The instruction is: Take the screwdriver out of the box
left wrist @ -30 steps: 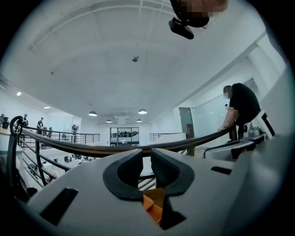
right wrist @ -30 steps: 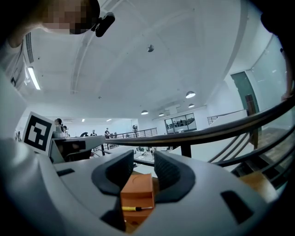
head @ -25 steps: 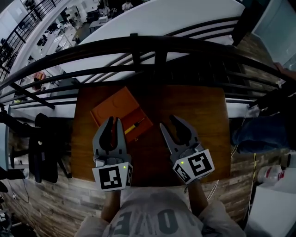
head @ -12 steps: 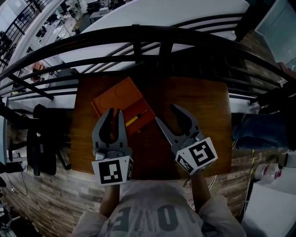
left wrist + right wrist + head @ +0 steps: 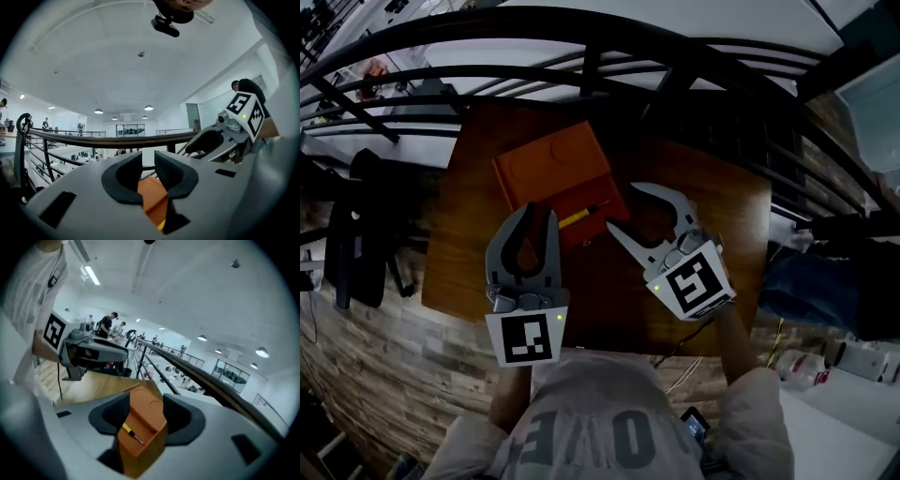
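Observation:
An orange box (image 5: 551, 169) lies open on the wooden table (image 5: 703, 216), with its lid flat at the far side. The yellow-handled screwdriver (image 5: 582, 215) rests in the near tray. My right gripper (image 5: 636, 210) hovers just right of the tray, its jaws opening wide with nothing between them. The right gripper view looks past the right gripper (image 5: 146, 401) onto the box (image 5: 143, 420) and screwdriver (image 5: 132, 433). My left gripper (image 5: 539, 214) sits at the box's near left edge, its jaws a narrow gap apart and empty. Orange box (image 5: 152, 199) shows through that gap of the left gripper (image 5: 148, 161).
A dark metal railing (image 5: 581, 56) runs along the table's far side, with a drop behind it. A dark chair (image 5: 356, 225) stands left of the table. The person's torso is at the near table edge. Bare wood lies right of the box.
My right gripper's jaws have spread wide while it rolled and moved left toward the box. My left gripper has sunk a little beside the box.

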Available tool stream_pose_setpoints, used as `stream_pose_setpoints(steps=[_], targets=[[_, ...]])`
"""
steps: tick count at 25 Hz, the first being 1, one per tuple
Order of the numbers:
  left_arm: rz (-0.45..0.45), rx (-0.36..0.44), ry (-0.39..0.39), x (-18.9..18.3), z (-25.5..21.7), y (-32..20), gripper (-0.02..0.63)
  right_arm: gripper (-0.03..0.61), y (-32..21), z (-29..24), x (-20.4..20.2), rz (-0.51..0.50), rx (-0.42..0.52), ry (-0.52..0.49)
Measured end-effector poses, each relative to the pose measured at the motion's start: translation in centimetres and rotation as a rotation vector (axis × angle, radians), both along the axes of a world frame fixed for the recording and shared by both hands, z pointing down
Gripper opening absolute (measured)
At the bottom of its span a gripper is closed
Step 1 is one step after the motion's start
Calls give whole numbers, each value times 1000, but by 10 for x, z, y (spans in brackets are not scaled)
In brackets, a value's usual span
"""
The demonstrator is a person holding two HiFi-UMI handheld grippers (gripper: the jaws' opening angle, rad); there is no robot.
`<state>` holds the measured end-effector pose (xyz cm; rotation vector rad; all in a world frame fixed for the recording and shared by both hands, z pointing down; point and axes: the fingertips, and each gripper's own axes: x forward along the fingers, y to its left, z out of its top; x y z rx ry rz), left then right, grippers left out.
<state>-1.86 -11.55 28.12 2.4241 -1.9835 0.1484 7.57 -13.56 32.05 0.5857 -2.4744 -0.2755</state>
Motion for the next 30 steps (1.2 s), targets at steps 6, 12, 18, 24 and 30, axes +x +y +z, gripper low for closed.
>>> stream_pose_setpoints(steps=[6, 12, 18, 24, 30], targets=[[-20, -64, 4, -18, 31, 6, 84, 212, 1, 55, -30, -233, -27, 238], [-41, -102, -16, -48, 58, 3, 84, 213, 5, 116, -64, -472, -41, 456], [-70, -153, -2, -56, 80, 4, 84, 212, 5, 164, -66, -614, -73, 631], [-108, -180, 39, -68, 104, 8, 84, 206, 4, 207, -66, -666, -99, 726], [-139, -221, 79, -77, 130, 9, 84, 193, 3, 238, -66, -719, -121, 811]])
